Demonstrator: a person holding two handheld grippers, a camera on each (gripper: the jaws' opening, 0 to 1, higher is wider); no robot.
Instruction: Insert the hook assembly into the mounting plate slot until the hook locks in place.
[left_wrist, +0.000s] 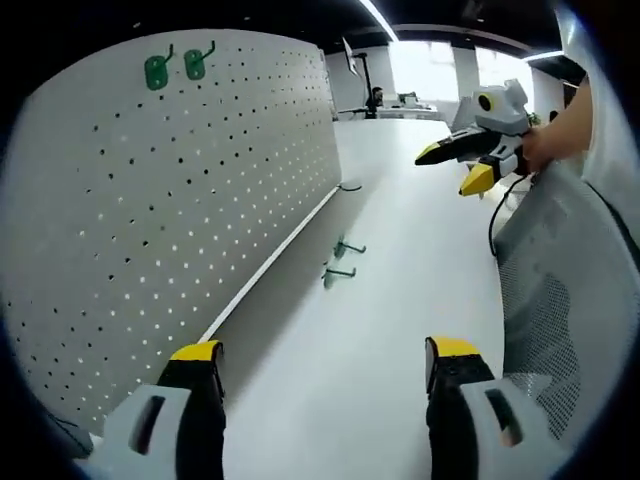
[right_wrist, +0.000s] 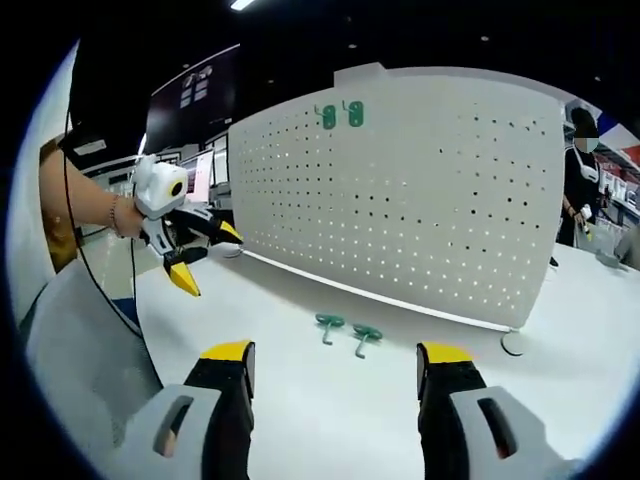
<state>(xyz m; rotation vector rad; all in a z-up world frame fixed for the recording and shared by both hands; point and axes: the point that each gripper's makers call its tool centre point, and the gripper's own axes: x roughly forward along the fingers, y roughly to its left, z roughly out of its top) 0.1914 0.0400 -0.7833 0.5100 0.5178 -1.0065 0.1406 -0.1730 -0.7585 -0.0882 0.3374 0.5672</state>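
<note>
Open worktop before the upright pegboard; two loose hooks lying midway, seemingly unobstructed.

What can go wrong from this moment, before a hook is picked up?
The two loose hooks lie close together on the table, so open jaws may catch both or push one away. The pegboard has many alike holes; a hook could enter crooked and not lock beside the mounted hooks.

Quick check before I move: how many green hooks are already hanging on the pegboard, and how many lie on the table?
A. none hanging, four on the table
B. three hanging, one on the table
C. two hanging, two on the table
C: two green hooks hang near the pegboard's top edge, and two more lie on the white table in front of it.
</note>
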